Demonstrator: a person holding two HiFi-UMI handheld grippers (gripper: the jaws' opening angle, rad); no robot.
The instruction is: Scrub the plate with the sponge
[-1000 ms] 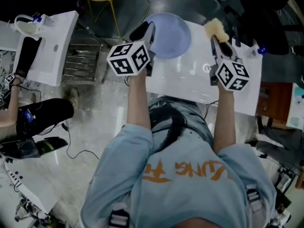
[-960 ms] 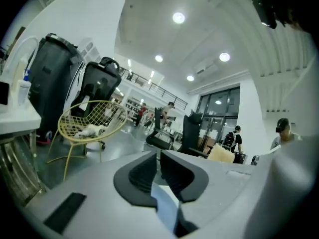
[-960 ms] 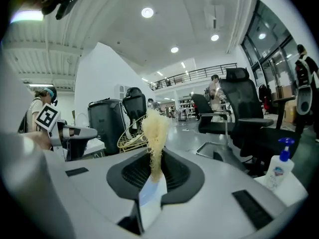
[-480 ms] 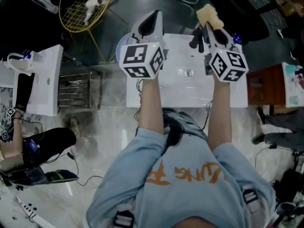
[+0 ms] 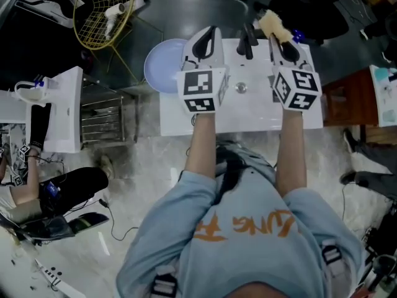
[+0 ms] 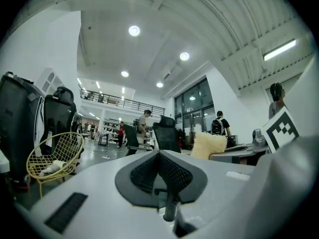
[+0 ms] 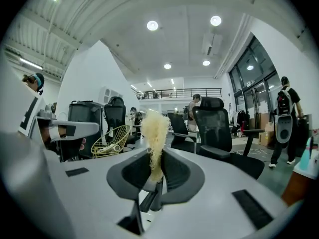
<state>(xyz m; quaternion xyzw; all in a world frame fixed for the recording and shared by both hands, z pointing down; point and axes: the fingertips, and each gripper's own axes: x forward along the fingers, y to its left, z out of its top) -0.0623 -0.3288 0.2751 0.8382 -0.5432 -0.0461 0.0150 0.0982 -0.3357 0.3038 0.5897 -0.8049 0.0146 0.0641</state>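
Note:
The pale blue plate [image 5: 161,64] shows in the head view at the far left corner of the white sink counter [image 5: 248,113], partly over its edge. My left gripper [image 5: 208,35] is held up level just right of the plate. In the left gripper view its jaws [image 6: 160,156] are shut with nothing between them, and no plate is in sight there. My right gripper [image 5: 277,37] is shut on the yellow sponge [image 5: 273,23], which sticks up from the jaws [image 7: 154,176] as a frayed tuft [image 7: 153,131]. The sponge [image 6: 208,146] also shows from the left gripper view.
A black tap [image 5: 246,42] and a drain [image 5: 240,87] lie between the two grippers. A yellow wire chair [image 5: 102,8] stands beyond the plate, a wooden stand [image 5: 338,98] at the right and a white table [image 5: 62,110] at the left. Office chairs and people fill the room.
Both grippers have come up and toward the middle of the counter. The left gripper's tips were at the plate's rim; now the plate lies to its left. The sponge stays gripped.

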